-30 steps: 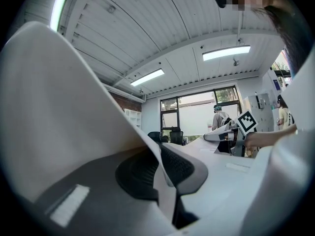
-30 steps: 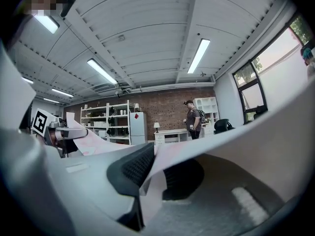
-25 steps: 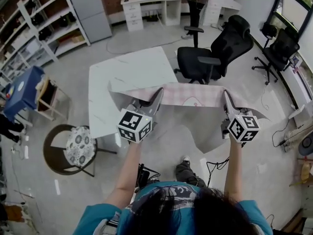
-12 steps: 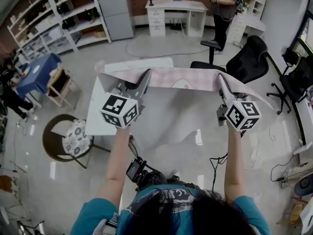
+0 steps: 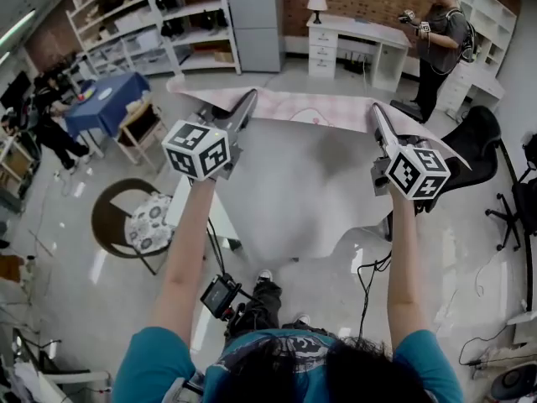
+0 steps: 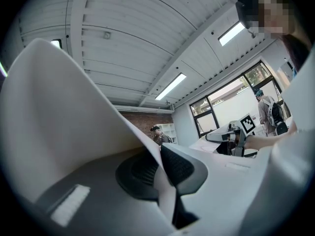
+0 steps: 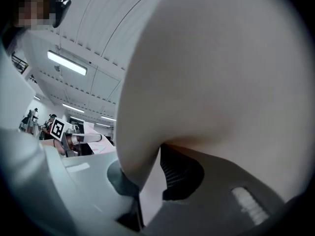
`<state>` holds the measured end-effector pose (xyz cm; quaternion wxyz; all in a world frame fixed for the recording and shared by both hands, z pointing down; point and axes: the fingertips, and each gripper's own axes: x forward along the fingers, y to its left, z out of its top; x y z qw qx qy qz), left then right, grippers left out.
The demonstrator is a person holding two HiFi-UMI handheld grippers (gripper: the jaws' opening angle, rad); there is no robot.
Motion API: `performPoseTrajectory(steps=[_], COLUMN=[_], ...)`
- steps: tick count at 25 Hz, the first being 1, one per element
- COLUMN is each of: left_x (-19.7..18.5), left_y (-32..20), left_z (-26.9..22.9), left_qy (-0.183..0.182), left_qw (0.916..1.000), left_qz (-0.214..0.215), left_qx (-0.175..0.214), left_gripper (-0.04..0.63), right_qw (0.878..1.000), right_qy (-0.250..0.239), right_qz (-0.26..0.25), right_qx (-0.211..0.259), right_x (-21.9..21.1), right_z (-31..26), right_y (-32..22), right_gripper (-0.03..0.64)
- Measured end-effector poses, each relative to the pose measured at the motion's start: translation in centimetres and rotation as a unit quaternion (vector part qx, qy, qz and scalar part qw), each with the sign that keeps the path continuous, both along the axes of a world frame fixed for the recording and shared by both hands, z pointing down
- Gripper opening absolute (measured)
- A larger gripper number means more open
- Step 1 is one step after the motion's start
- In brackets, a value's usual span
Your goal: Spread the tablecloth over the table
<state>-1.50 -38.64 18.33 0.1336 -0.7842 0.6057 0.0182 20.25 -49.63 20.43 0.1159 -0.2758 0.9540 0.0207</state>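
Note:
The tablecloth (image 5: 294, 175) hangs as a wide sheet between my two grippers, white side toward me, with its pink checked face folding over along the top edge. My left gripper (image 5: 247, 101) is shut on the cloth's upper left corner, and in the left gripper view the fabric (image 6: 88, 112) is pinched between the dark pads (image 6: 182, 168). My right gripper (image 5: 374, 109) is shut on the upper right corner, where the cloth (image 7: 206, 73) bulges over the pads (image 7: 179, 173). The white table (image 5: 191, 212) is almost wholly hidden behind the sheet.
A round stool with a patterned cushion (image 5: 149, 223) stands at the left and a black office chair (image 5: 480, 137) at the right. A person (image 5: 436, 36) stands by the white desk (image 5: 357, 34) at the back. A blue table (image 5: 105, 103) and shelves (image 5: 151, 19) fill the back left.
Both grippers have risen and swung away from me with the cloth. The sheet now hangs higher and covers the table that showed before.

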Motion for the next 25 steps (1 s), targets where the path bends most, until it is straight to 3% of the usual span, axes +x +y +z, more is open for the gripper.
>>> performPoseTrajectory(steps=[8, 17, 22, 25], left_x=[-7.9, -17.7, -23.1, -26.0], left_y=[-3.8, -14.2, -20.6, -24.1], left_z=[-1.5, -2.5, -4.2, -6.1], left_qy=[-0.026, -0.028, -0.073, -0.109], left_qw=[0.9994, 0.9996, 0.9973, 0.9935], left_qz=[-0.024, -0.006, -0.005, -0.012], left_qx=[0.001, -0.002, 0.009, 0.028], left_gripper=[0.037, 0.037, 0.038, 0.041], right_qw=[1.0, 1.0, 1.0, 0.999], right_qy=[0.001, 0.002, 0.009, 0.02], right_qz=[-0.028, -0.012, 0.002, 0.011], right_qx=[-0.009, -0.025, -0.009, 0.023], right_x=[-8.6, -18.0, -23.4, -26.6], right_z=[-1.1, -1.6, -3.5, -5.8], right_y=[-4.6, -14.4, -20.4, -23.9], right_gripper=[0.048, 0.048, 0.048, 0.048])
